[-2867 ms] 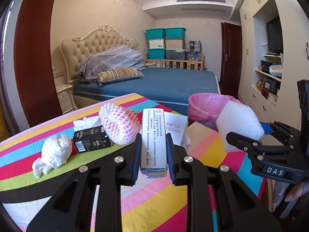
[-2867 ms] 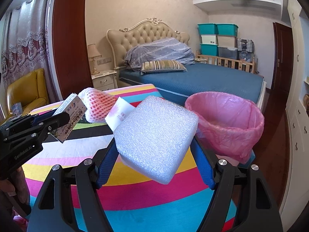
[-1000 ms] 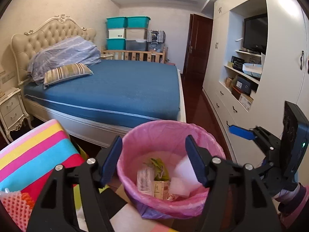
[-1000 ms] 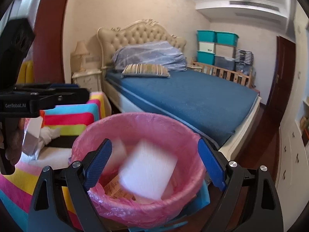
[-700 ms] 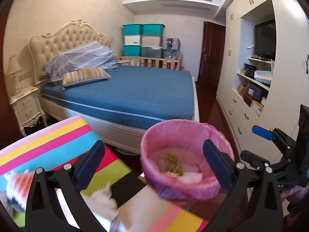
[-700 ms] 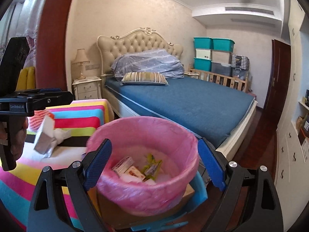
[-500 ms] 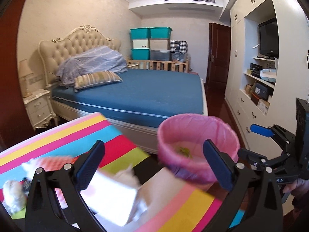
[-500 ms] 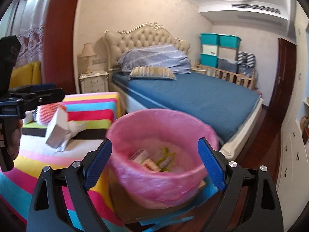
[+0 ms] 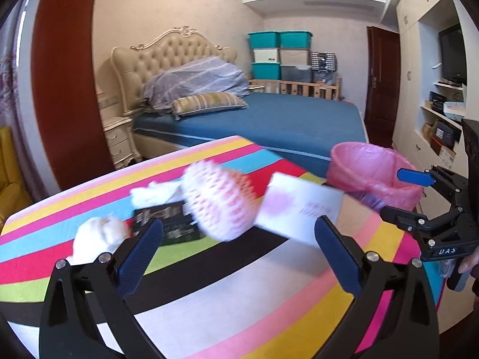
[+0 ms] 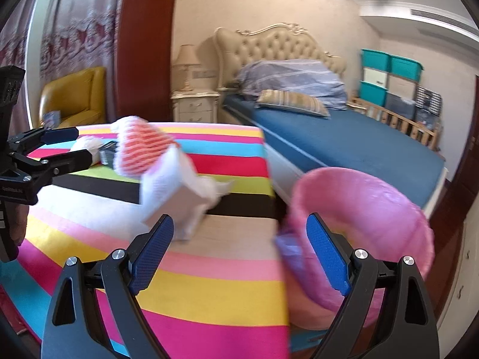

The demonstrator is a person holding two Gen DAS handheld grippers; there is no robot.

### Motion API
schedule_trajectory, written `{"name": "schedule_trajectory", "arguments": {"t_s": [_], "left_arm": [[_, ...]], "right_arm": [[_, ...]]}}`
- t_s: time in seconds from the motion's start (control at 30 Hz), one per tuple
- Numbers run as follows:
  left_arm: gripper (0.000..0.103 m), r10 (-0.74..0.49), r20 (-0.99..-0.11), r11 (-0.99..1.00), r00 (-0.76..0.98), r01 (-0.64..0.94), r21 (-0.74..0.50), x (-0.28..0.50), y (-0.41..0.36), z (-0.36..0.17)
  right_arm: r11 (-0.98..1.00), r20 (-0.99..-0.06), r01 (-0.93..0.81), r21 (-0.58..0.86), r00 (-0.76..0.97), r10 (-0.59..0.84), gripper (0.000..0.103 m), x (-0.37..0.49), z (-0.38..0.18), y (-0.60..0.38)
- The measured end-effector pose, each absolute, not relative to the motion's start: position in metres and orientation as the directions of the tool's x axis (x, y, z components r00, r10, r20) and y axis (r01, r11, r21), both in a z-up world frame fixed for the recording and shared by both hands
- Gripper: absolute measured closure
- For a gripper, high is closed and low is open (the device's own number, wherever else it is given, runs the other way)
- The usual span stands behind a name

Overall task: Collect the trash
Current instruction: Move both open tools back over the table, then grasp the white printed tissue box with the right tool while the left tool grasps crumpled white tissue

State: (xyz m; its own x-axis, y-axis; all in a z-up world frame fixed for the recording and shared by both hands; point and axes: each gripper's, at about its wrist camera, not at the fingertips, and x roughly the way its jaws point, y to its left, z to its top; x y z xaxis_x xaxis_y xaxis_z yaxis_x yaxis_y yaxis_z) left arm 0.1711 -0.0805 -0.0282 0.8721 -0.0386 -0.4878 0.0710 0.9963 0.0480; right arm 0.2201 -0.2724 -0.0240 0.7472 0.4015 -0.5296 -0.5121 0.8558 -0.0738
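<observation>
Left gripper: jaws spread wide, empty, tilted down over striped cloth.
Foam net: red-white mesh dome, just ahead.
White box: flat carton, ahead-right.
Right gripper: jaws apart, empty.
Bin: crinkly pink liner, right-ahead.

Both views bright, even daylight; source appears to be the curtained window at the left of the right wrist view. Shadows soft. Strong fisheye bowing, black vignette at corners. Motion blur smears near items: foam fruit net, white carton, pink-lined trash bin. Bed and far wall comparatively sharp.
</observation>
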Motion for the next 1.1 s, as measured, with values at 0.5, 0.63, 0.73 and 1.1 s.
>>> {"name": "schedule_trajectory", "arguments": {"t_s": [0.5, 0.63, 0.73, 1.1], "left_arm": [[0.005, 0.006, -0.437, 0.998, 0.9, 0.02, 0.055, 0.139, -0.05, -0.015], [0.005, 0.01, -0.445, 1.0, 0.895, -0.004, 0.014, 0.138, -0.037, -0.017], [0.005, 0.003, -0.462, 1.0, 0.887, -0.013, -0.019, 0.141, -0.032, -0.021], [0.005, -0.016, -0.487, 1.0, 0.873, 0.014, -0.008, 0.146, -0.045, -0.027]], "right_arm": [[0.763, -0.613, -0.611, -0.209, 0.69, 0.385, 0.018, 0.234, -0.029, -0.185], [0.733, -0.64, -0.623, -0.272, 0.687, 0.346, 0.018, 0.244, -0.038, -0.163], [0.727, -0.673, -0.62, -0.297, 0.675, 0.301, 0.018, 0.257, -0.049, -0.154], [0.75, -0.633, -0.635, -0.186, 0.661, 0.403, 0.033, 0.212, -0.03, -0.2]]}}
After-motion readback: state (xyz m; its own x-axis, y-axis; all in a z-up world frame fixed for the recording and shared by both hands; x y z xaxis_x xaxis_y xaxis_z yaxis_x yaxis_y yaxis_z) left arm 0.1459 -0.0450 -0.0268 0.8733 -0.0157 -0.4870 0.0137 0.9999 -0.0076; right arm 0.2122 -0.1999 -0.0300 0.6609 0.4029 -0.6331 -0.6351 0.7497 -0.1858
